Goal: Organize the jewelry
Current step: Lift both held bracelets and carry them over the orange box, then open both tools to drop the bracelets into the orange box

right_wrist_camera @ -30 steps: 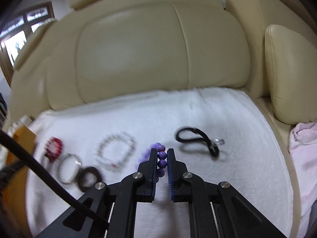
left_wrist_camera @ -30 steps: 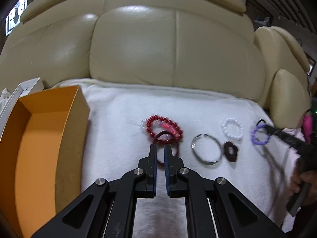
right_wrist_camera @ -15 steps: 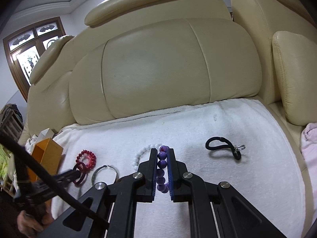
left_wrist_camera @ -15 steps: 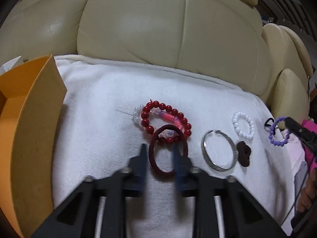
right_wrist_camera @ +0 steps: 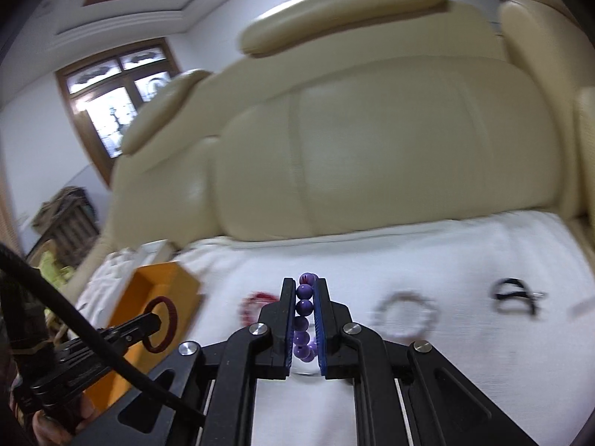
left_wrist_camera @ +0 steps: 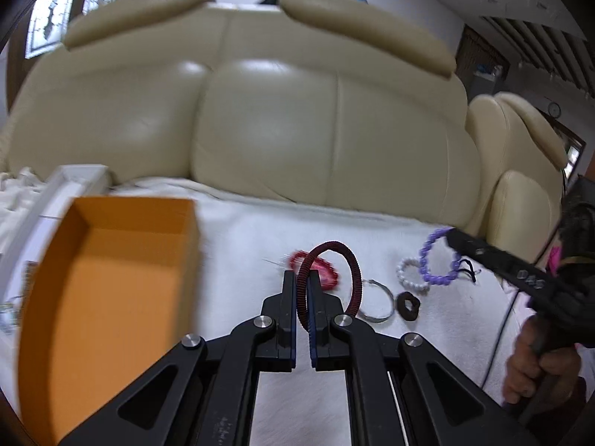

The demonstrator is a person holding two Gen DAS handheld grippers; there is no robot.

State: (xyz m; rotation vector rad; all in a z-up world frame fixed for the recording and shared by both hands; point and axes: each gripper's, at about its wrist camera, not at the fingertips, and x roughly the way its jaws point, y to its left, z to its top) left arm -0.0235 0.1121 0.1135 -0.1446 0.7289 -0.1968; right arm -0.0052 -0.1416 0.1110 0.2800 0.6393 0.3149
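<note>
My left gripper [left_wrist_camera: 302, 278] is shut on a dark red ribbed ring bracelet [left_wrist_camera: 353, 271] and holds it lifted above the white towel [left_wrist_camera: 241, 245]; the ring also shows in the right wrist view [right_wrist_camera: 163, 329]. My right gripper [right_wrist_camera: 304, 286] is shut on a purple bead bracelet [right_wrist_camera: 305, 306], held in the air; it also shows in the left wrist view [left_wrist_camera: 431, 256]. The orange box [left_wrist_camera: 104, 278] stands open at the left. A red bead bracelet [left_wrist_camera: 327, 275], a metal bangle [left_wrist_camera: 379, 297], a white bead bracelet [left_wrist_camera: 409, 275] and a small dark ring [left_wrist_camera: 407, 301] lie on the towel.
A black cord bracelet [right_wrist_camera: 515, 293] lies at the towel's right. A white box lid [left_wrist_camera: 55, 200] leans behind the orange box. The cream leather sofa back [left_wrist_camera: 297, 122] rises behind, with an armrest cushion [left_wrist_camera: 520, 215] at the right.
My left gripper opened around the dark red ring, shut on it and lifted it off the towel toward the orange box. My right gripper has risen and swung left with the purple bracelet.
</note>
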